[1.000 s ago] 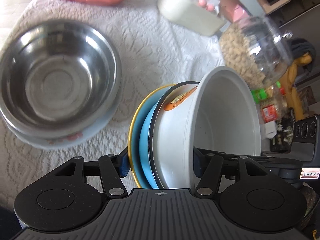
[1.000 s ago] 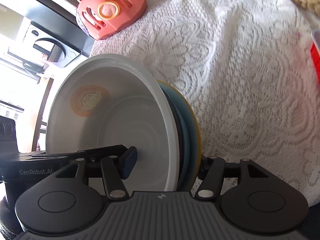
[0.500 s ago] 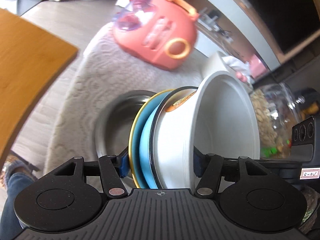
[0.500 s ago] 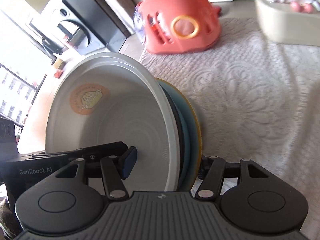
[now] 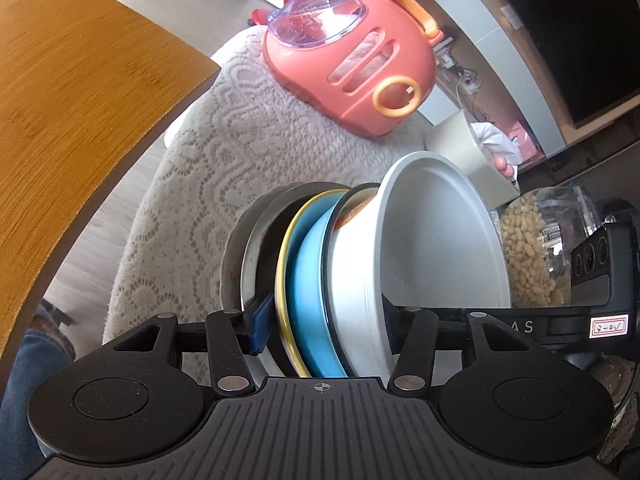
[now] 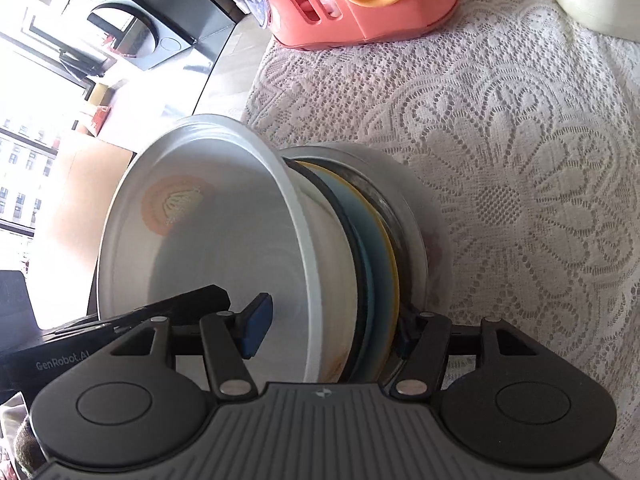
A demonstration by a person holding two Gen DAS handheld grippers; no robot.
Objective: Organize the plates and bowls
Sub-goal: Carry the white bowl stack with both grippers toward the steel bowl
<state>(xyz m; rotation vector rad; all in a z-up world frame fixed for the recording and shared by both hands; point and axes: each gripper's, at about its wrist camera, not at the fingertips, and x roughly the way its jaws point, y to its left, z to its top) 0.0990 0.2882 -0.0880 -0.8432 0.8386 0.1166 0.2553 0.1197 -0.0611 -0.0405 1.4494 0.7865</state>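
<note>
Carrying a nested stack between them, the left gripper (image 5: 322, 330) and the right gripper (image 6: 330, 330) each clamp its rim from opposite sides: a white bowl (image 5: 432, 240) uppermost, then a blue plate (image 5: 310, 280) and a yellow-rimmed plate (image 5: 282, 276). They hold it just over the steel bowl (image 5: 250, 256) near the lace tablecloth's (image 6: 520, 160) edge. Nesting seems the step; lowering squarely, then releasing together, comes next.

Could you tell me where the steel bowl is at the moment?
In both wrist views the steel bowl sits on the lace cloth, directly behind the held stack, next to the yellow-rimmed plate.
</note>
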